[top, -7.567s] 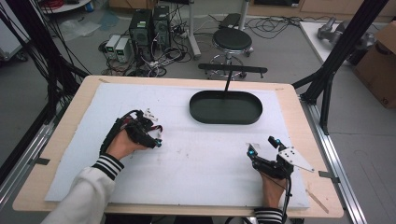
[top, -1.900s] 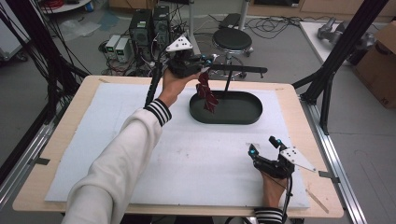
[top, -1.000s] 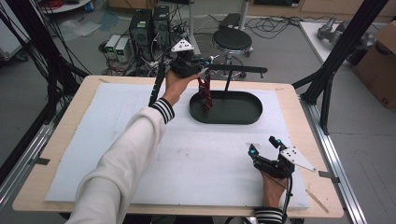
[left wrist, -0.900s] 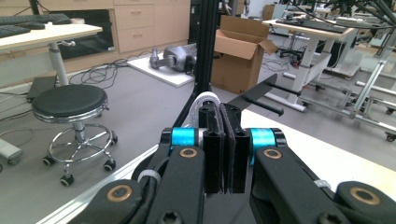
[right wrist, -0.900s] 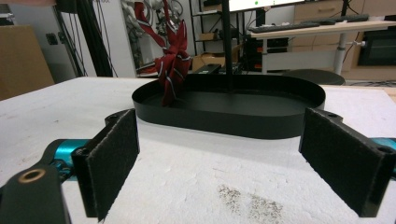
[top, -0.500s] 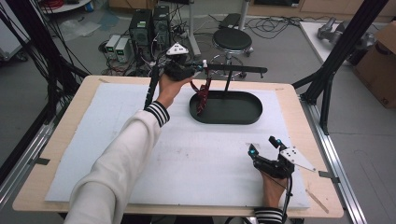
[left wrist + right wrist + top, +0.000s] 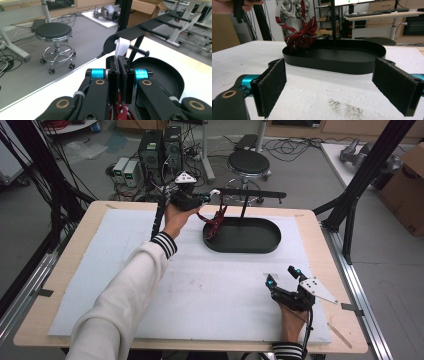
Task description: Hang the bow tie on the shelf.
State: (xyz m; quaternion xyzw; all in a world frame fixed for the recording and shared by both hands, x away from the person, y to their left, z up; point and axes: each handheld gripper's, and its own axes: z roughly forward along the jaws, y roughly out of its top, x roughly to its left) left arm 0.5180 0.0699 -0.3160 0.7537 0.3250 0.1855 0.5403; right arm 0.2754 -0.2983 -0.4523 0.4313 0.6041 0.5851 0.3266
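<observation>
A red bow tie (image 7: 216,221), clamped by its white strap (image 7: 122,47) in the left gripper (image 7: 206,198), is best guided squarely onto the stand's peg (image 7: 138,49), while the right gripper (image 7: 282,277) is rested wide open and empty.

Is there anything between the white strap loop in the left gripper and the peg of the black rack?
Nothing visible. The left gripper holds the white strap loop just before the nearest peg; the gap looks free.
</observation>
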